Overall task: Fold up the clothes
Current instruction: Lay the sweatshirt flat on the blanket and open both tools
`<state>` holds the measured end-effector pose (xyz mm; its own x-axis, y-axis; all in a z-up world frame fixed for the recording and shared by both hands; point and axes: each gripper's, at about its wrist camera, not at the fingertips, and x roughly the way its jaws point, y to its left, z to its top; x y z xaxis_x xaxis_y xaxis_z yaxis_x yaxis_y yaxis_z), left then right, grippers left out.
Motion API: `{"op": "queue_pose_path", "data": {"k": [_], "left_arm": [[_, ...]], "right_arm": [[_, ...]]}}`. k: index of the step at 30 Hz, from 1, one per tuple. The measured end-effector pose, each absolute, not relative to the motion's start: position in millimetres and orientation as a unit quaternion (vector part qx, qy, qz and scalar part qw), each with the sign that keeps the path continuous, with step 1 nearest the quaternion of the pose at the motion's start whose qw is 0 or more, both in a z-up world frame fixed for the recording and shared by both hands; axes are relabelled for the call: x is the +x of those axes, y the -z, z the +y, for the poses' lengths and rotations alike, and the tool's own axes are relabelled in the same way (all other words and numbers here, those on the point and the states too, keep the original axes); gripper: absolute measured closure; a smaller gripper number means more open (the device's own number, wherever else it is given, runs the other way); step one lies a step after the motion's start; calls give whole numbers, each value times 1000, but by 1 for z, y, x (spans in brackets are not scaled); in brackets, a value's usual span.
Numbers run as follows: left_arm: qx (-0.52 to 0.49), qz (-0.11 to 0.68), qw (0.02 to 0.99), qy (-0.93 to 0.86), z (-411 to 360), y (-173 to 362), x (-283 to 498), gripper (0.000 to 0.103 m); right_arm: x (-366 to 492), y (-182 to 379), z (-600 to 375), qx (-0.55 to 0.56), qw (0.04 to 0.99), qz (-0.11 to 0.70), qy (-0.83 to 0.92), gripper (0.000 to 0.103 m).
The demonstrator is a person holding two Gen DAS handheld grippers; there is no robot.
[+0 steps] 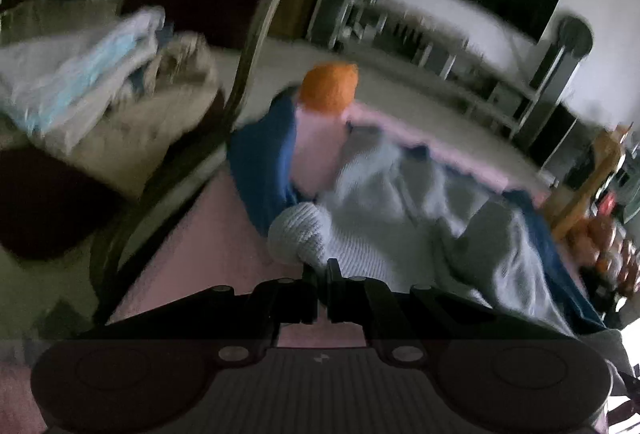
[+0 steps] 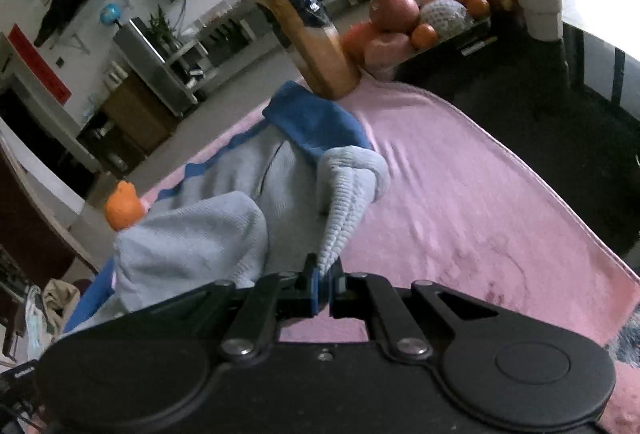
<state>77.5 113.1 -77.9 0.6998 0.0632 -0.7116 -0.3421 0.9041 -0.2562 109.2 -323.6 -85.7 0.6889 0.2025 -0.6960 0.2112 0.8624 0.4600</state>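
Where jaws pinch sweater (image 1: 400, 201), left gripper (image 1: 322, 268) blurred, right gripper (image 2: 325, 270) clearer

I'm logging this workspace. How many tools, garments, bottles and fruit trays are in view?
Tools: 2, left tool and right tool, each shut on the sweater
Garments: 1, grey-and-blue sweater
Bottles: 1, juice bottle
Fruit trays: 1, fruit tray
Total: 5

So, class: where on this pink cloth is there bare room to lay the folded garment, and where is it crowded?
Free: the wide pink cloth right of the grey-blue garment, out to its hem. A smaller strip lies left of the garment. Crowded: the far end, by the juice bottle and fruit tray.
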Motion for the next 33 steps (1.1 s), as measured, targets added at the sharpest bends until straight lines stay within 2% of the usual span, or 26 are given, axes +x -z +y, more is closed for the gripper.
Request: {"op": "queue_pose_path", "data": {"k": [5,6,8,10,14,17,19,21,25,26,27,29,33], "left_arm": [[-112,466,866,-143,96,129,92,93],[-96,466,867,-147,93,126,90,88],[-78,460,871,-151,90,113,78,79],[-85,452,876,-145,89,101,59,74],[-117,430,892,-71,83,88,39,68],[-126,420,899,-8,71,83,48,56],[-103,426,899,20,56,85,65,42],[-71,431,899,28,38,88,80,47],[-22,452,890,45,14,109,121,49],[1,477,878,43,9,121,131,54],[26,506,861,40,4,134,141,72],[58,523,850,34,0,143,142,72],[52,515,854,43,6,122,136,72]], "right_arm": [[126,141,-316,231,842,487,36,99],[127,146,-311,221,835,502,36,98],[122,138,-308,198,846,494,36,93],[112,124,-311,199,854,480,38,82],[91,102,-320,240,855,460,7,80],[97,93,-308,237,859,452,-26,73],[108,91,-297,236,857,457,-47,68],[121,89,-284,231,853,463,-68,67],[147,85,-258,221,845,475,-110,68],[153,81,-252,216,847,471,-118,68],[159,76,-246,210,851,464,-125,68],[170,66,-237,198,859,452,-135,68],[197,53,-236,174,874,432,-138,65]]}}
